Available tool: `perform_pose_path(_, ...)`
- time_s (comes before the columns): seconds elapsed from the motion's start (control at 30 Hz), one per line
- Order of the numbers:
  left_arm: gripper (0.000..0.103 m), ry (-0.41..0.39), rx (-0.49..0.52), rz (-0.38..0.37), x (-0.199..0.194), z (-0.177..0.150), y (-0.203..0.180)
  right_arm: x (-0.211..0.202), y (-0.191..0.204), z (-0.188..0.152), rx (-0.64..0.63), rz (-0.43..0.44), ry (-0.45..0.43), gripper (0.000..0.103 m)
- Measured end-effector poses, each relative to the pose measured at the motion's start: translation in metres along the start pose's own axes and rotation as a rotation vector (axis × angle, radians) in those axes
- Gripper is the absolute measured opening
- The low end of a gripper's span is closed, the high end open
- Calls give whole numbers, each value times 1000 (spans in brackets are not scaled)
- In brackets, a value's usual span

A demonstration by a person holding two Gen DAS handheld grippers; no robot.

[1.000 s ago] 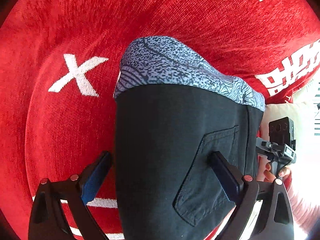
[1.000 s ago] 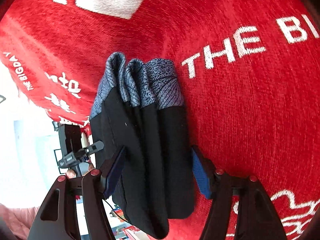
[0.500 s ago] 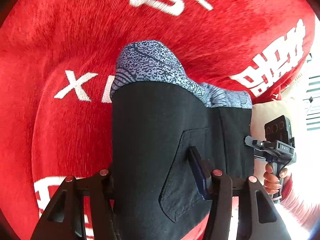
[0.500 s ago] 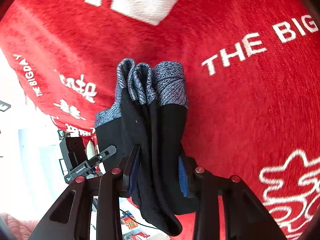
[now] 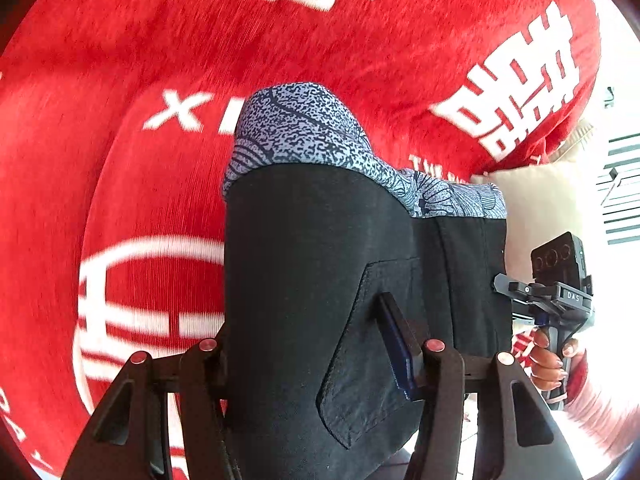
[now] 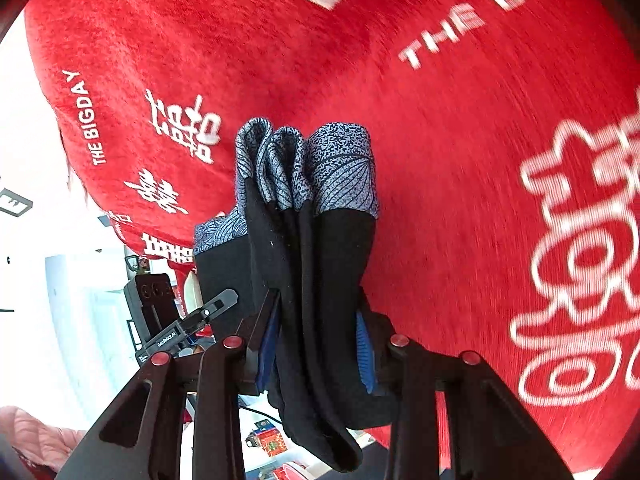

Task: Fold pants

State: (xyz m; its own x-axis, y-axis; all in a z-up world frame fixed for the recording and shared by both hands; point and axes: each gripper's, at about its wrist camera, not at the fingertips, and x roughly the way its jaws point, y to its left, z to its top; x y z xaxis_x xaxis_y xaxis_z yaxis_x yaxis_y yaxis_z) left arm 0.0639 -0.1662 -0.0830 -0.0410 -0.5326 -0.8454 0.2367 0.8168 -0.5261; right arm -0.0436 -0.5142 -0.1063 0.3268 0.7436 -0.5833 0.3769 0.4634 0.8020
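The pants are black with a blue-grey patterned waistband. They hang bunched between both grippers above the red blanket. My left gripper is shut on the black cloth beside a back pocket. In the right wrist view the pants show as several stacked folds, waistband away from me. My right gripper is shut on those folds. Each gripper shows in the other's view, the right one and the left one.
A red plush blanket with white lettering covers the surface below, also in the right wrist view. A cream pillow lies past its edge. Small boxes sit on the floor beyond the blanket's edge.
Both grippers have closed from open onto the pants. The pants have lifted off the blanket and the blanket's pattern has shifted beneath them.
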Motion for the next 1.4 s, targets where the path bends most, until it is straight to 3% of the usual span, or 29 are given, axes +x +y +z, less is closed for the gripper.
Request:
perform_pose_path(0.13, 62, 23, 0, 53, 19, -23, 13, 14, -18, -20, 8, -58, 16, 37)
perform_pose_path(0.17, 67, 21, -9, 75, 25, -28, 19, 20, -23, -22, 6, -84, 18, 39)
perform_pose_path(0.23, 91, -22, -17, 118, 27, -32, 26, 27, -29, -26, -22, -150, 6, 44)
perform_pose_path(0.27, 94, -34, -25, 145, 26, -33, 30, 28, -29, -26, -33, -162, -9, 47)
perform_pose_path(0.37, 94, -36, -35, 172, 21, -34, 33, 28, -25, -29, -45, -215, -24, 53)
perform_pose_path(0.63, 94, -68, 0, 398, -18, -49, 10, 18, 14, -44, -85, -469, -55, 60)
perform_pose_path(0.83, 94, -57, 75, 514, -43, -75, -28, 9, 48, -76, -121, -620, -68, 82)
perform_pose_path(1.0, 95, -23, 109, 531, -52, -94, -56, 4, 80, -102, -152, -710, -92, 83)
perform_pose_path(1.1, 103, -25, 134, 543, -58, -101, -69, 2, 98, -116, -172, -738, -105, 88)
perform_pose_path(1.2, 103, -11, 157, 541, -62, -107, -79, 2, 114, -127, -207, -774, -116, 89)
perform_pose_path(1.27, 103, -3, 169, 550, -65, -111, -83, 3, 122, -133, -218, -784, -114, 102)
perform_pose_path(1.4, 103, 7, 170, 560, -73, -115, -87, -1, 137, -143, -240, -808, -140, 103)
